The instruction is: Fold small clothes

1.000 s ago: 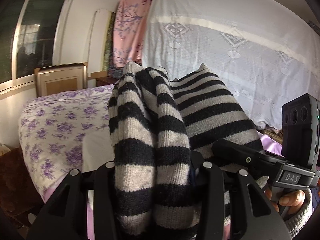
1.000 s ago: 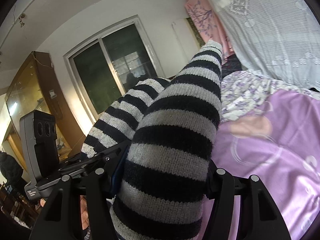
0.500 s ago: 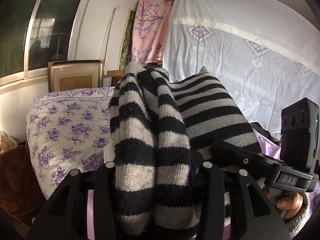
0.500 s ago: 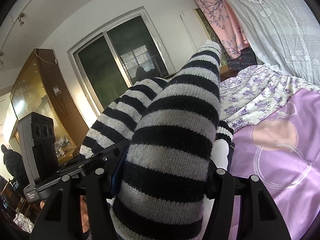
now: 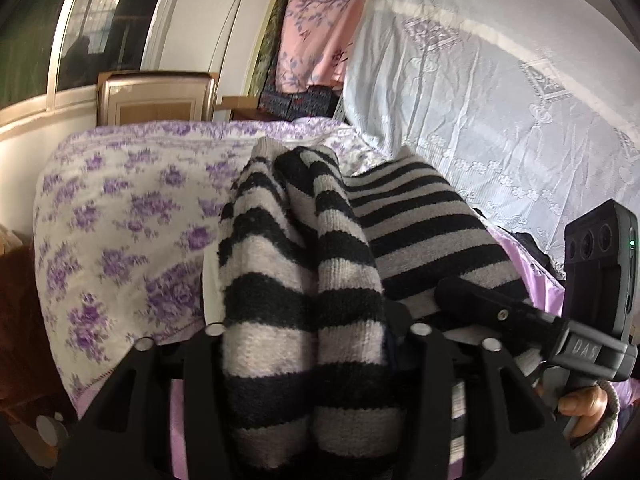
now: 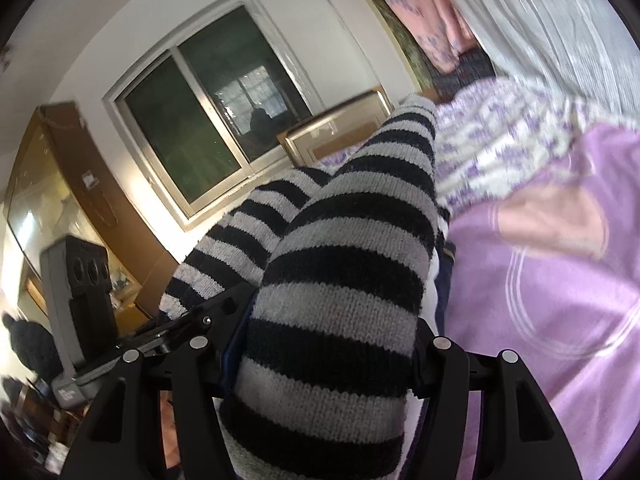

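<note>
White walls [image 6: 100,32]. Sliding window [image 6: 200,120], metal frame, dark glass with reflections. Tall wooden cabinet [image 6: 60,184] with glass front, left of window. Bed under lilac sheet [image 6: 540,300]; purple-flowered quilt [image 5: 120,208] bunched at far end. Beige headboard panel [image 5: 156,98] below window sill. White lace curtain [image 5: 500,80] hanging along bed side. Pink floral cloth [image 5: 320,20] hung beside it, dark patterned fabric stacked beneath. Soft daylight.

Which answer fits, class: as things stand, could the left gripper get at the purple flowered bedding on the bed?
Probably not yet. The left gripper has the bunched striped knit garment filling the space between its opening jaws, which blocks any grasp of the flowered bedding beyond.
</note>
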Available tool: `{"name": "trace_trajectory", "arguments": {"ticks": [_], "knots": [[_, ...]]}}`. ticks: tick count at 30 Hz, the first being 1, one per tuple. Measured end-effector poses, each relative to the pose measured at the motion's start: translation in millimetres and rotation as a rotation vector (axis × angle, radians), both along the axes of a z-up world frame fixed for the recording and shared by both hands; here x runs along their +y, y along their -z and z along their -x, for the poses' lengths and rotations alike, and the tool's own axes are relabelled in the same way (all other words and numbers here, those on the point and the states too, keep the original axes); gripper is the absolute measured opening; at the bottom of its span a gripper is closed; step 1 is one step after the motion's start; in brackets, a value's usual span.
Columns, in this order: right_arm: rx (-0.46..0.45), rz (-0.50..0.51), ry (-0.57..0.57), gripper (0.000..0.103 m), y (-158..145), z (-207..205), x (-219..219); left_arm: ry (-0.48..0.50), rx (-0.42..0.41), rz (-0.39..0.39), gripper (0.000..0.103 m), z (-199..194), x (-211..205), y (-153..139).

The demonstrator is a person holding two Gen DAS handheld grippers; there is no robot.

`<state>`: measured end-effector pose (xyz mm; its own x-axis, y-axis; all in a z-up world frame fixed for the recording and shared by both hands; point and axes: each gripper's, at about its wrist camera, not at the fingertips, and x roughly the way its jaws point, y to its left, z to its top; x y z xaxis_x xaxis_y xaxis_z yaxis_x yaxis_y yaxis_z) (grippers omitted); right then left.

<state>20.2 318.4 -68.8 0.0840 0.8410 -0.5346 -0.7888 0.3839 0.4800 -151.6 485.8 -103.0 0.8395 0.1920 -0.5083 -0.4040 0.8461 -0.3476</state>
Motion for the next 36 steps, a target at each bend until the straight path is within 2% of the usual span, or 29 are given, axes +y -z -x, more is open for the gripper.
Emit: {"name": "trace_trajectory", "arguments": {"ticks": [2, 4, 7, 13, 24, 26, 27, 31, 36], "knots": [[0.031, -0.015, -0.007, 0.064, 6.7, -5.6, -1.6, -0.01, 0.004, 0.038, 0.06, -2.1, 6.6, 8.8], [0.033, -0.022, -0.009, 0.064, 9.9, -6.3, -2.2, -0.027, 0.007, 0.038, 0.07, -2.7, 8.2, 12.1], [0.014, -0.027, -0.013, 0.064, 13.6, -5.3, -2.5, -0.056, 0.013, -0.003, 0.075, -2.2, 4.0, 16.8], [0.006, -0.06, -0.02, 0.067, 18.5, -6.8, -4.4, -0.068, -0.007, 0.054, 0.085, -1.5, 13.8, 26.9], [0.01, -0.077, -0.007, 0.069, 20.5, -7.6, -7.9, -0.169, 0.054, 0.077, 0.098, -5.7, 11.4, 26.2], [-0.002, -0.047, 0.049, 0.084, 18.3, -1.5, -12.0, -0.21, 0.08, 0.063, 0.099, -5.1, 8.3, 23.9], [-0.004, -0.001, 0.094, 0.098, 17.9, 1.5, -13.9, -0.23, 0.093, 0.048, 0.099, -5.2, 6.0, 22.0], [0.009, 0.014, 0.09, 0.099, 12.8, 9.3, -23.0, -0.308, 0.161, -0.032, 0.099, -7.8, -7.9, 12.6], [0.031, 0.02, 0.105, 0.099, 10.8, 19.0, -41.0, -0.38, 0.206, -0.054, 0.099, -2.8, -19.9, 4.7]]}}
